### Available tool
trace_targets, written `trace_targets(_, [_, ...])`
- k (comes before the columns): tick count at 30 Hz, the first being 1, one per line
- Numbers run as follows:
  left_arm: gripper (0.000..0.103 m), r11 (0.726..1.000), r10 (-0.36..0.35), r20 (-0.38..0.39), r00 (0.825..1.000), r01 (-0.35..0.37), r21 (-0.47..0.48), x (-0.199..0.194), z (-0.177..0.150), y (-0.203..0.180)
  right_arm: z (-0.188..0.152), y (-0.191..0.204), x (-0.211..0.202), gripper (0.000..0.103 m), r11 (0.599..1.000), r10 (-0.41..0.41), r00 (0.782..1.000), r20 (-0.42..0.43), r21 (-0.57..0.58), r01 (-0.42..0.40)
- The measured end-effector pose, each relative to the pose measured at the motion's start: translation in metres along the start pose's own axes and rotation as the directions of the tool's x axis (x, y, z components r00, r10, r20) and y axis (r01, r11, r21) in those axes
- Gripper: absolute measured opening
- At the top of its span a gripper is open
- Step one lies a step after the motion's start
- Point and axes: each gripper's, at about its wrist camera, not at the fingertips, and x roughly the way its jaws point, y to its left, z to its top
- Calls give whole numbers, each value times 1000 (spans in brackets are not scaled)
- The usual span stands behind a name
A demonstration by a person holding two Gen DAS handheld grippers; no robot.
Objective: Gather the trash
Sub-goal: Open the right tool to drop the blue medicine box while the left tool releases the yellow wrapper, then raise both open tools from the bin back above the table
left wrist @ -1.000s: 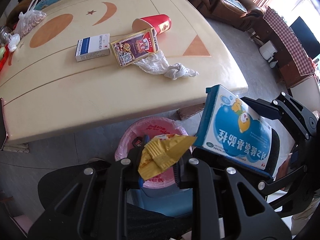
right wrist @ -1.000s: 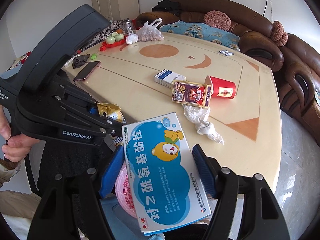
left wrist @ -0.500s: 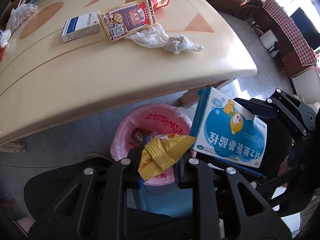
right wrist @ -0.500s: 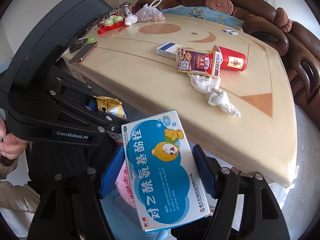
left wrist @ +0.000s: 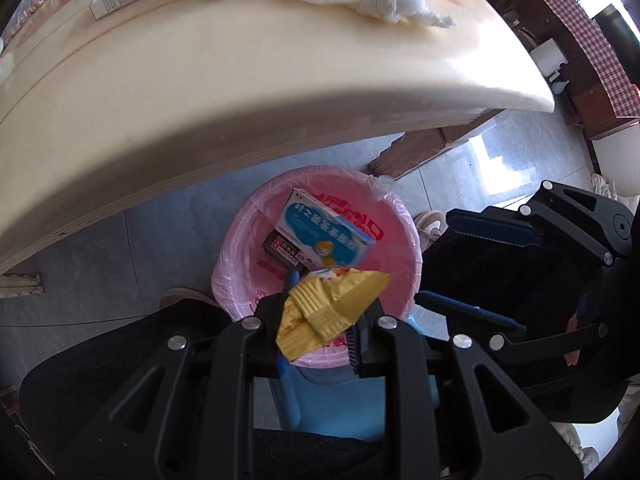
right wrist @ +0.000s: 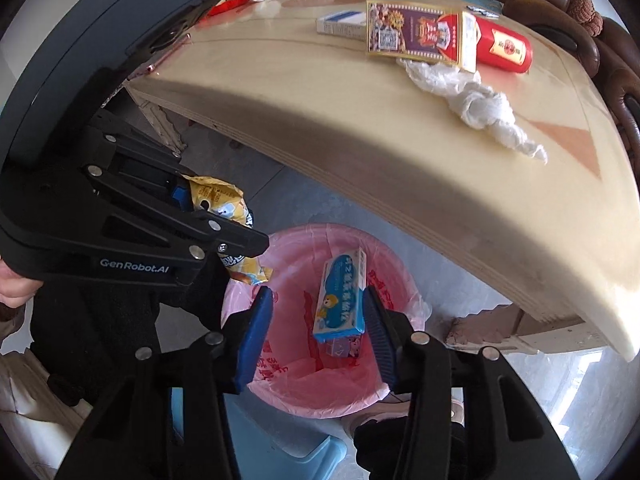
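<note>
The left gripper (left wrist: 320, 320) has its fingers (left wrist: 268, 332) pinched tight on a crumpled yellow snack wrapper (left wrist: 328, 308), which sticks out above the near rim of a pink-lined trash bin (left wrist: 236, 240) on the floor. The right gripper (right wrist: 318, 336) holds nothing: its blue-padded fingers (right wrist: 254, 336) are closing with only air between them, directly over the bin. Down inside the pink liner lies a blue medicine box (right wrist: 340, 296), tilted on its edge on top of other small packets. Just past the bin rises the rounded near edge of the cream table (right wrist: 400, 152). On the table's far side a crumpled white tissue (right wrist: 476, 108) touches a purple and gold box (right wrist: 416, 34); a red paper cup (right wrist: 506, 50) lies on its side to the right and a white and blue box (right wrist: 340, 24) lies to the left.
</note>
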Motion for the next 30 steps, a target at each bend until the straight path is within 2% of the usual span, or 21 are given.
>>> trace_targets(4, [22,1000,-18,-70,997,18,-12,42,1,6,-7,-10,30,46,1000,13,998,-53,21,-12])
trace_targets(12, [22,1000,13,-167,986,-13,4,106,0,11,-15,-16,74,47,999,38,989,-141,23,-35])
trace_targets(14, [32,1000,19,-175,984,-18,10,109,0,11,-18,-16,79,47,999,49,987,-155,26,-46])
trace_targets(16, [51,1000,18,-176,984,-15,15,109,0,12,-18,-16,80,47,998,54,986,-160,27,-51])
trace_targets(17, [56,1000,21,-169,985,-19,14,109,2,13,-19,-16,82,47,999,48,985,-165,23,-44])
trace_targets(20, [60,1000,19,-161,987,-17,12,105,2,14,-18,-15,81,48,998,62,984,-164,32,-57])
trace_targets(24, [60,1000,26,-157,987,-24,10,102,1,17,-17,-14,81,53,998,58,985,-160,25,-54])
trace_targets(30, [61,999,40,-140,989,-40,0,88,0,18,-14,-8,72,54,998,57,987,-147,19,-55])
